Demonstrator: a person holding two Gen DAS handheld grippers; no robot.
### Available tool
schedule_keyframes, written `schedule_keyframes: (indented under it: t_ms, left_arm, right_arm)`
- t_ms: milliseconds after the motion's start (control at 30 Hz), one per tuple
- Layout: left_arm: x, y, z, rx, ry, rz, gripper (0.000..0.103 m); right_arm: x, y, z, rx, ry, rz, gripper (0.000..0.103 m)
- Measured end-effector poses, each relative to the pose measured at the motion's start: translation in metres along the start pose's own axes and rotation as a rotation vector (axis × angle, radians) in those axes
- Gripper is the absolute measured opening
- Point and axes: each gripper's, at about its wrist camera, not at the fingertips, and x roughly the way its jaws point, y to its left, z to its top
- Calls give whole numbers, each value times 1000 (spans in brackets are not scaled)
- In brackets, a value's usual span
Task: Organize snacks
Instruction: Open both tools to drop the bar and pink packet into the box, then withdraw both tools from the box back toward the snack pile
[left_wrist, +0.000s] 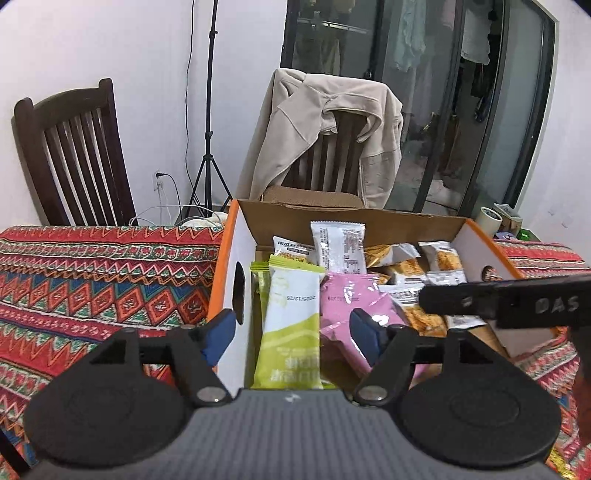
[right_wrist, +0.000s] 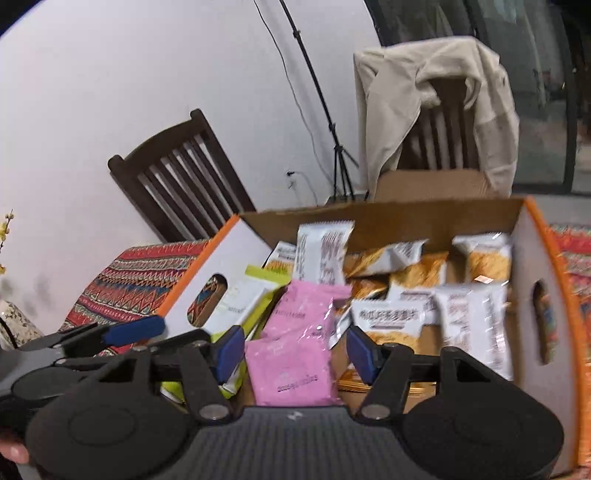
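An open cardboard box (left_wrist: 236, 243) with white sides and orange edges holds several snack packets. A green-and-white packet (left_wrist: 291, 325) stands at its left, a pink packet (left_wrist: 351, 299) lies in the middle, and orange-and-white packets (left_wrist: 439, 258) fill the right. My left gripper (left_wrist: 291, 332) is open, its jaws standing to either side of the green packet over the box's near left. My right gripper (right_wrist: 295, 350) is open over the pink packet (right_wrist: 295, 350), jaws to either side. The box (right_wrist: 532, 266) and the left gripper's blue pad (right_wrist: 136, 328) show in the right wrist view.
The box stands on a table with a red patterned cloth (left_wrist: 92, 280). Two dark wooden chairs (left_wrist: 74, 147) stand behind, one draped with a beige jacket (left_wrist: 332, 129). A tripod (left_wrist: 210, 147) and a roll of tape (left_wrist: 489, 218) are at the back.
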Motion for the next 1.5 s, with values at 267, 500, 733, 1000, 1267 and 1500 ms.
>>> schedule_keyframes:
  t_ms: [267,500,733,1000,1267,1500]
  left_arm:
    - [-88,-6,16,-22,12,-30,82]
    - [-204,-35,-3,41,-68,-116,98]
    - [-303,-64,-88,118,-161,-144,103]
    - [-358,-81,-195,111,-211,-147,103]
    - [-367,-89,-278,38,-103,-78,103]
    - [-363,-74,-304,-15,-37,-51,103]
  right_arm:
    - [-101,8,3,-62,-57,-96,67]
    - [-218,29,-17,-149,-146,-151,80]
    - [-311,55,-99,-287,-224,-177,88]
    - [-369,80,-227,-415,-240,-222,90]
    - [-408,92,-341,-358,-201,-224,93]
    - [-430,82,-397,-247,-171,-236,93]
